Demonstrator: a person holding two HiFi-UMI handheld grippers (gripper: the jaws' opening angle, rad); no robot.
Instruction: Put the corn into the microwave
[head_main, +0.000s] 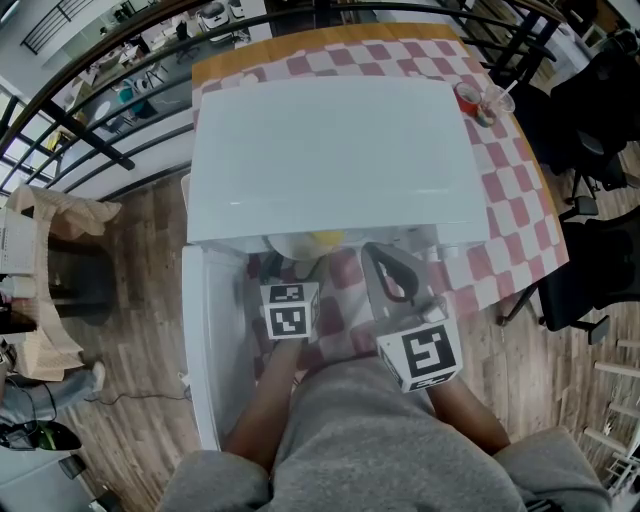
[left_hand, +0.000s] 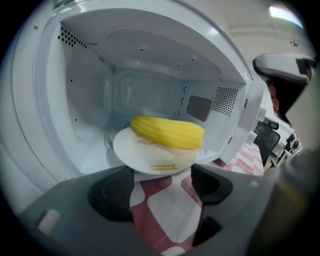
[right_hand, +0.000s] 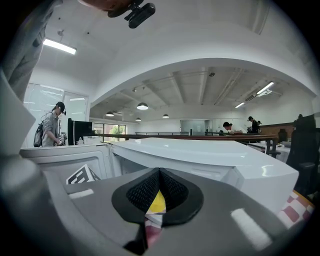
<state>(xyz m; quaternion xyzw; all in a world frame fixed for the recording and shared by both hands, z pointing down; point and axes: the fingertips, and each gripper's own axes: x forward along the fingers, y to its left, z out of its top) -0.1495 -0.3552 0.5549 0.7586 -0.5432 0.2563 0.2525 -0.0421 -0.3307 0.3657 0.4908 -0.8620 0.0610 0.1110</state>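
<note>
The white microwave (head_main: 330, 150) stood open on the checked table (head_main: 520, 200), with the corn (left_hand: 167, 132) on a white plate (left_hand: 150, 152) in the mouth of its cavity. Just before the plate, the left gripper (left_hand: 162, 187) gaped wide and empty, while the right gripper (right_hand: 159, 197) was closed on nothing.

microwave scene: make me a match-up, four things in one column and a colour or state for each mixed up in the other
Column one:
1. corn
2. plate
3. microwave door
4. right gripper

Column two:
a. jaws together
b. yellow
c. swung open
d. white, lying under the corn

Pairs: 1-b, 2-d, 3-c, 4-a
</note>
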